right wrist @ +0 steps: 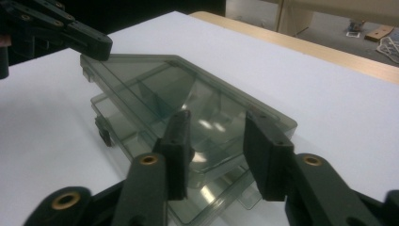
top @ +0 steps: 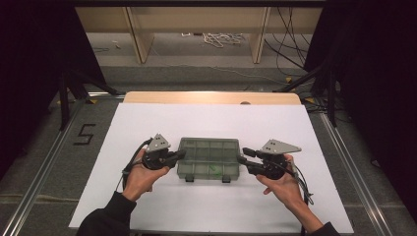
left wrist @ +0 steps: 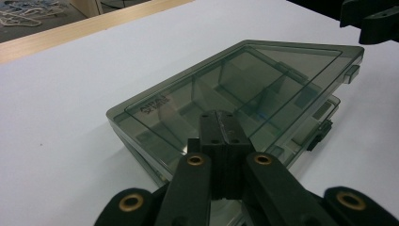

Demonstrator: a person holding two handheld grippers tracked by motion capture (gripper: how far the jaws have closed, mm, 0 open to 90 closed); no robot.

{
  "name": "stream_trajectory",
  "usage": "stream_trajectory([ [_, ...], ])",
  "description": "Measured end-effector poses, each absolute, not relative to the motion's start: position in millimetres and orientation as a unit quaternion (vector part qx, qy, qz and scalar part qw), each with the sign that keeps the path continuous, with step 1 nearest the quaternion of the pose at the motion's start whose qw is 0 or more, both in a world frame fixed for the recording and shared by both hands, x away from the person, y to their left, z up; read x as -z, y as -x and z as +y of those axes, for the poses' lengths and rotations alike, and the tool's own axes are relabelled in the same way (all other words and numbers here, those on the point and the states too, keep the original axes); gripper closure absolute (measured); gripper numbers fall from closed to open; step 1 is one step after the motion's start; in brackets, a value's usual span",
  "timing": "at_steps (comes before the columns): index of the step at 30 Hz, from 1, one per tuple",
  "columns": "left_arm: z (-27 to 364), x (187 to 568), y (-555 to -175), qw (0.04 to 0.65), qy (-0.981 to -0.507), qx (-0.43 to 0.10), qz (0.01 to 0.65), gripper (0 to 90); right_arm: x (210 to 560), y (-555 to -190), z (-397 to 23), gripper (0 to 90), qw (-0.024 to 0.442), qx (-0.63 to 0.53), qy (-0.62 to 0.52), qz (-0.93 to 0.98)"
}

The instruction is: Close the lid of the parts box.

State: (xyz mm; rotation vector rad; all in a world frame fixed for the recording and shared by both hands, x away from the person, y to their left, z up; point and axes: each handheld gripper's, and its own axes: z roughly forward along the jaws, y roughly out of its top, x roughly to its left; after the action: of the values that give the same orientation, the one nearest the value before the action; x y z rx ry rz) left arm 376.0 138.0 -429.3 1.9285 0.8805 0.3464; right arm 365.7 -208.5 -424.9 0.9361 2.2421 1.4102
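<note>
Two forearms in dark sleeves come in from the near edge of the table (top: 147, 206), each hand holding a tool. Just past them, the left tool (top: 181, 154) has its jaws pressed fully together, with nothing between them, and its tip sits at the left end of a smoky see-through plastic box (top: 209, 157); in the left gripper view the closed tip lies over the lid's near edge, though whether it actually presses on the lid is hard to tell. On the other side, the right tool (top: 241, 156) is at the box's right end with its jaws partly apart (there is a clear gap between them in the right gripper view), and they straddle the raised corner of the lid without visibly pinching it. That box lies flat in the middle of the white table, divided inside into small compartments, its lid lifted slightly off the base and two dark latches (top: 206, 179) on the side facing the person. Farther off, beyond the table's wooden far edge, lie grey floor, loose cables and a pale wooden frame.
</note>
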Motion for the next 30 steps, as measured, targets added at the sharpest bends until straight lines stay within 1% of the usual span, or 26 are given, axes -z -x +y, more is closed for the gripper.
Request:
stream_trajectory([
  [3, 139, 432, -372, 0.471, -0.794, -0.139, 0.358, 89.9, 430, -366, -206, 69.2, 0.159, -0.493, -0.32, 0.793],
  [4, 140, 434, -371, 0.471, -0.795, -0.137, 0.356, 89.9, 431, -366, -205, 72.5, 0.164, -0.483, -0.317, 0.8],
  [5, 140, 434, -371, 0.471, -0.795, -0.137, 0.356, 89.9, 431, -366, -205, 72.5, 0.164, -0.483, -0.317, 0.8],
  [7, 141, 436, -368, 0.468, -0.801, -0.136, 0.349, 89.9, 433, -364, -203, 75.4, 0.161, -0.476, -0.309, 0.807],
  [10, 142, 436, -365, 0.468, -0.797, -0.136, 0.356, 89.9, 435, -364, -202, 77.1, 0.162, -0.469, -0.304, 0.813],
  [11, 144, 436, -365, 0.464, -0.803, -0.139, 0.347, 89.9, 438, -364, -202, 77.9, 0.161, -0.463, -0.301, 0.818],
  [18, 147, 441, -363, 0.465, -0.801, -0.134, 0.353, 89.9, 440, -363, -199, 78.7, 0.171, -0.454, -0.293, 0.824],
  [22, 148, 443, -361, 0.461, -0.804, -0.128, 0.353, 89.9, 443, -363, -198, 79.0, 0.17, -0.447, -0.292, 0.828],
  [24, 148, 446, -359, 0.459, -0.806, -0.133, 0.349, 89.9, 445, -362, -197, 79.1, 0.161, -0.441, -0.29, 0.834],
  [25, 147, 447, -359, 0.458, -0.807, -0.126, 0.35, 89.9, 446, -362, -197, 79.1, 0.162, -0.44, -0.29, 0.834],
  [27, 148, 447, -359, 0.451, -0.813, -0.133, 0.343, 89.9, 447, -361, -196, 79.1, 0.161, -0.436, -0.289, 0.837],
  [29, 145, 449, -357, 0.456, -0.807, -0.126, 0.353, 89.9, 447, -361, -196, 79.1, 0.16, -0.435, -0.288, 0.838],
  [30, 146, 450, -357, 0.45, -0.814, -0.128, 0.343, 89.9, 448, -362, -196, 79.1, 0.161, -0.433, -0.287, 0.839],
])
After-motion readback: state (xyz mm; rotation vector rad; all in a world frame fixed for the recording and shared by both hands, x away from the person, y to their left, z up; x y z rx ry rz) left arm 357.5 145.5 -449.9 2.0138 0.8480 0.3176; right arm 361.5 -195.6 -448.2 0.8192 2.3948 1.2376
